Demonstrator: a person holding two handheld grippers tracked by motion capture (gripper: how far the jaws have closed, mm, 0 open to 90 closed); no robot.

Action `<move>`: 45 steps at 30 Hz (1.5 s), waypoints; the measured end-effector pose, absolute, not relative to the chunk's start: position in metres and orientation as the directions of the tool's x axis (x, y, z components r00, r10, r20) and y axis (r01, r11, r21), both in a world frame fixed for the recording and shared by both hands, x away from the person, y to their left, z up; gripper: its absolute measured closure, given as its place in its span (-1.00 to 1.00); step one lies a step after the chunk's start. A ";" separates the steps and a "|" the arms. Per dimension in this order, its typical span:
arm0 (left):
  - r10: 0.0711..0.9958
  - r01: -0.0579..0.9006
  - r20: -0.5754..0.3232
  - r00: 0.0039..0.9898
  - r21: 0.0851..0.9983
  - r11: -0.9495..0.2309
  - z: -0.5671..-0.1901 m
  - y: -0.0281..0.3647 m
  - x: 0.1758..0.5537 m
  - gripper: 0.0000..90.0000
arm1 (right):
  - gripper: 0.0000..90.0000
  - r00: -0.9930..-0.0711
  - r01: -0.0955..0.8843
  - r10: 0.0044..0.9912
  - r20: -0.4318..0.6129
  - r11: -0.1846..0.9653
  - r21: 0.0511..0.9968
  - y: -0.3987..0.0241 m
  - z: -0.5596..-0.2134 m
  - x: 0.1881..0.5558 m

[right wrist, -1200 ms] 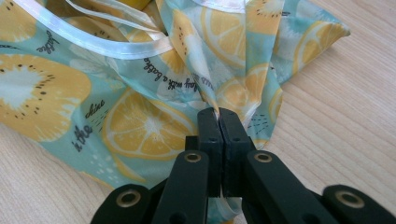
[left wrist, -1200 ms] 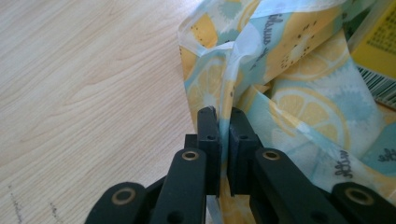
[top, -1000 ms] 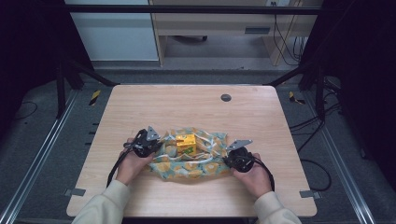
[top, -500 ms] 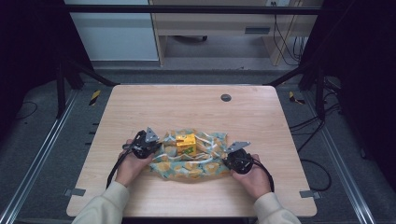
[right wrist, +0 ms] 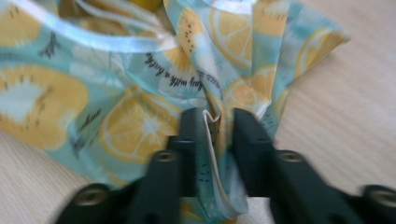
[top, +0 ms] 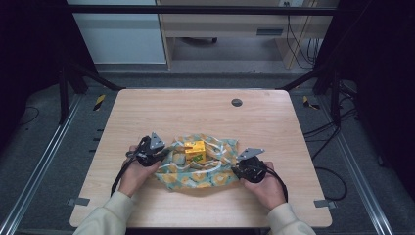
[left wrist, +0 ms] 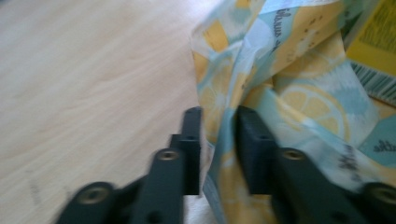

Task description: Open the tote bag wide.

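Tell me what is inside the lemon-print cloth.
A yellow box sits in the middle of the cloth, its top showing. The raised folds cover its lower part and anything else inside.

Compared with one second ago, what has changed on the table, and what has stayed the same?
Almost nothing visibly changed. The left claw and the right claw still grip opposite edges of the lemon-print cloth, and neither hand shifted noticeably. The yellow box stays on the cloth's middle, and the cloth keeps its place on the table.
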State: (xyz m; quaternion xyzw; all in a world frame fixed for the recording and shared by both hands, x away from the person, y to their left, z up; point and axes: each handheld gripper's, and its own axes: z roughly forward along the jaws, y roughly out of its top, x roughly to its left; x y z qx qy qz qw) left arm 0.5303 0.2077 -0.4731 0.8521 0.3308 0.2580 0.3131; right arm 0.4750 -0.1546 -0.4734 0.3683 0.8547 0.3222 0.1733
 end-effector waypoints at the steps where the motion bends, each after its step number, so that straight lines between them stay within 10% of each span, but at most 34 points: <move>1: 0.727 0.398 0.233 0.646 0.711 -0.580 -0.470 0.210 0.529 0.26 | 0.26 -0.666 0.509 0.744 -0.061 0.512 0.692 -0.155 -0.470 0.473; 9: 0.750 0.342 0.206 0.628 0.793 -0.504 -0.435 0.217 0.517 -0.21 | -0.49 -0.642 0.432 0.761 -0.093 0.459 0.777 -0.156 -0.433 0.460; 18: 0.764 0.369 0.138 0.630 0.812 -0.451 -0.405 0.227 0.502 -0.60 | -0.80 -0.541 0.408 0.833 -0.117 0.381 0.830 -0.165 -0.394 0.456; 45: 0.857 0.557 0.096 0.507 0.722 -0.410 -0.453 0.300 0.498 -0.75 | -0.81 -0.328 0.609 0.945 0.010 0.204 0.766 -0.243 -0.442 0.455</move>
